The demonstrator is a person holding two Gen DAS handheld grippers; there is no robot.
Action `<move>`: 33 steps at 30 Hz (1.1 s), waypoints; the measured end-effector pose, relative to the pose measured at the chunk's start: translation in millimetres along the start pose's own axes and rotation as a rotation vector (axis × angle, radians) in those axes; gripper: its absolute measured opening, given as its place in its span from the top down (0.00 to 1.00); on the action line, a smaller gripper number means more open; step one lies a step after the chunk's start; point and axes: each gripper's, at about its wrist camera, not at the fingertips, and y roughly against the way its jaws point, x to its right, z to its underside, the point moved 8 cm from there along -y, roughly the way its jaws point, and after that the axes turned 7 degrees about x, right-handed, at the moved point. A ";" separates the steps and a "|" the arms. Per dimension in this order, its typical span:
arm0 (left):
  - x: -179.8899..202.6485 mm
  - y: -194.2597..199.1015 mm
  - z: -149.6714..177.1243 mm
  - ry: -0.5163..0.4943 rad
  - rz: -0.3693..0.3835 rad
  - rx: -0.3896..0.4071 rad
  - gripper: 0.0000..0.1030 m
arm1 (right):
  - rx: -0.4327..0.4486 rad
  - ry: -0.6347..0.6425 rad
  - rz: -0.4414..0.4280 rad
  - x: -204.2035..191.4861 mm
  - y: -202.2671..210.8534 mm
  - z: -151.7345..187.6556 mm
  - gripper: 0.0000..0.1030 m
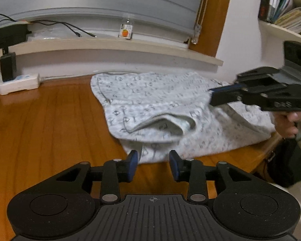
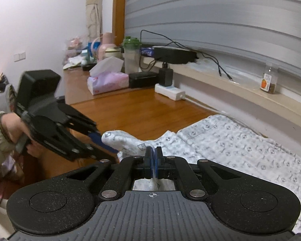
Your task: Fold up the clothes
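Left tongs [image 1: 153, 165] are gaping open, holding nothing, hovering at the near edge of the patterned garment [image 1: 170, 108]. Right tongs [image 2: 153, 160] are clamping shut on a garment fold, cloth pinched between the blue pads [image 2: 149, 158]. Garment is lying ahead of both tongs, spreading over the wooden tabletop [image 1: 50, 120].

A white garment [image 1: 162, 108] with a small grey print lies partly folded on the wooden table [image 1: 50, 124], one edge lifted.
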 end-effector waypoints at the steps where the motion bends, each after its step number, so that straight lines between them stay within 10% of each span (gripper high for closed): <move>1: 1.7 -4.8 0.0 -0.007 -0.001 -0.002 0.60 | 0.001 0.002 -0.002 -1.0 1.2 -0.5 0.97; 8: -4.5 -22.6 -6.2 -0.042 -0.097 0.017 0.82 | -0.031 0.019 -0.057 -22.8 3.8 5.2 0.97; 22: -30.1 17.5 -0.1 0.108 -0.116 0.048 0.82 | -0.204 0.043 -0.177 -73.1 -20.6 66.6 0.96; 33: 25.6 -29.0 -42.5 -0.021 -0.023 0.078 0.74 | -0.089 0.030 0.001 -2.8 52.1 44.8 0.56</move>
